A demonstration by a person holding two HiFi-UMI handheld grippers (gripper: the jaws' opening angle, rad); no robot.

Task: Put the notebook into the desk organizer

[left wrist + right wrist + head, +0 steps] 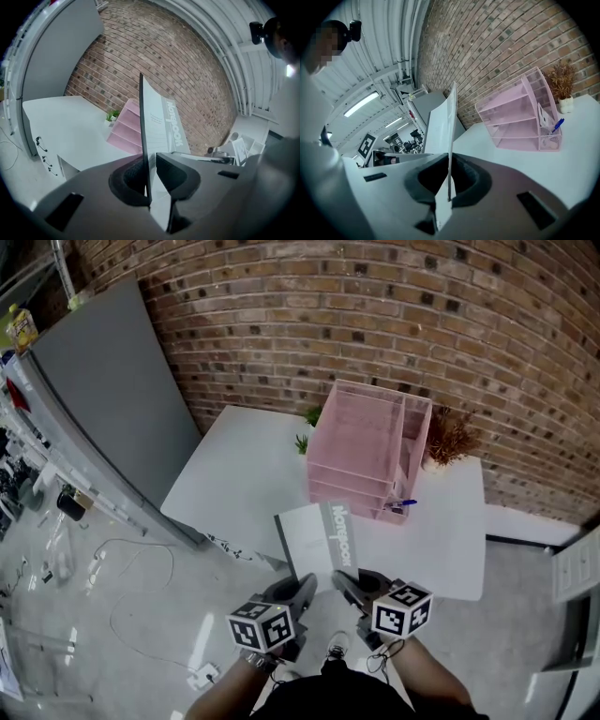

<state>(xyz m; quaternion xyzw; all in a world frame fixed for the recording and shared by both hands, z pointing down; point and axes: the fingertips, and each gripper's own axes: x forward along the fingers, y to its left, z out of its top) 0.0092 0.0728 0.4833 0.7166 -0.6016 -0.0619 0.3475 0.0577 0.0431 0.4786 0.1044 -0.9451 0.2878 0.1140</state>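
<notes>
The near edge of the notebook [314, 538] is hidden under the tips of the left gripper [306, 585] and the right gripper [345, 583]. The fine print on its cover is too small to read. A green plant [310, 416] is half hidden behind the far left corner of the pink organizer [361, 451]. The person's forearms [429, 679] are cut off at the near edge.

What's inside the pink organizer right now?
The pink organizer shows bare shelves; a blue pen stands in its side compartment. Anything deeper in that compartment is hidden by its mesh wall.
</notes>
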